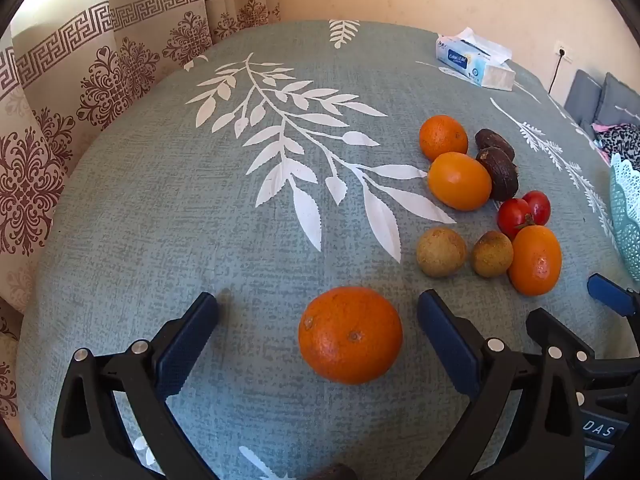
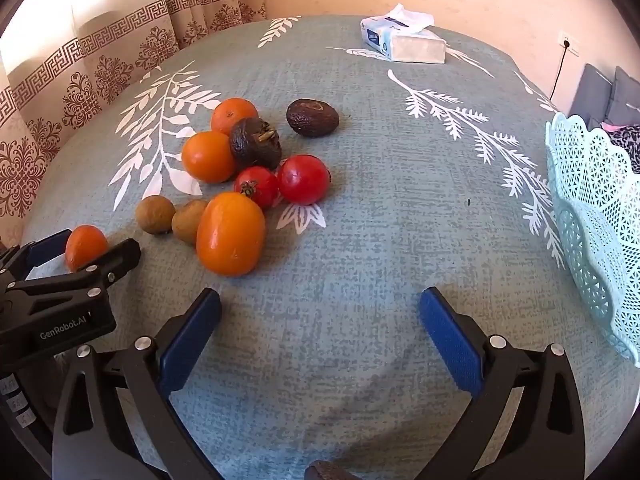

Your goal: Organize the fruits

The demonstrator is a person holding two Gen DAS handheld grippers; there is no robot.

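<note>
My left gripper (image 1: 318, 312) is open, its blue pads either side of an orange mandarin (image 1: 350, 334) lying on the cloth, not touching it. That mandarin shows between the left gripper's fingers in the right wrist view (image 2: 85, 245). My right gripper (image 2: 320, 308) is open and empty over bare cloth. A cluster of fruit lies ahead: oranges (image 2: 230, 233), two red tomatoes (image 2: 303, 178), two dark avocados (image 2: 312, 117) and two small brown fruits (image 2: 155, 214). A pale turquoise lattice basket (image 2: 592, 216) stands at the right edge.
A tissue box (image 2: 404, 38) sits at the table's far side. The teal leaf-print tablecloth (image 1: 240, 216) covers the table. Patterned curtains (image 1: 60, 92) hang at the left. A wall socket and grey cushions are at the far right.
</note>
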